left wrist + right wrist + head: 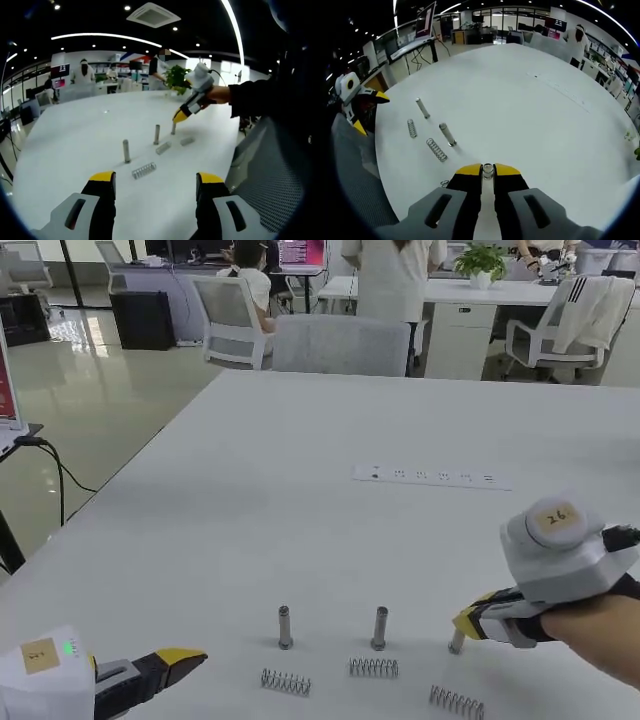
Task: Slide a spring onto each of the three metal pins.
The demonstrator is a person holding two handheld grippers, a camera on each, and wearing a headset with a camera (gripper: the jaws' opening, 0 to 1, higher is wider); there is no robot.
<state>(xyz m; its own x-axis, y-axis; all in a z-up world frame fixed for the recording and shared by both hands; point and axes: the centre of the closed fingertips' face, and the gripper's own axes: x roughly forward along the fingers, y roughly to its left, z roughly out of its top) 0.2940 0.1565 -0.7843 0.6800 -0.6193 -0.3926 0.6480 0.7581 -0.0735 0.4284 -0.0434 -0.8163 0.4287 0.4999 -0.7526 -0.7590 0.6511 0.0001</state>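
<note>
Three pins (157,134) upright, three springs (144,170) loose, along the near edge of the desk (400,420).
Right gripper (488,171) is clenched on the top of the third pin (456,643), nearest the right edge. Left gripper (156,177) hangs by the near left corner, jaws released. First pin (285,627) and second pin (379,628) stand free. First spring (286,681), second spring (374,668) and third spring (457,702) lie flat, one between each pin and the near edge.

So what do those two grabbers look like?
Both the left gripper and right gripper have pale grey plastic bodies and black jaws with yellow tips. The right one wears a round yellow sticker marked 26; the left has a tan sticker and a green light.
</note>
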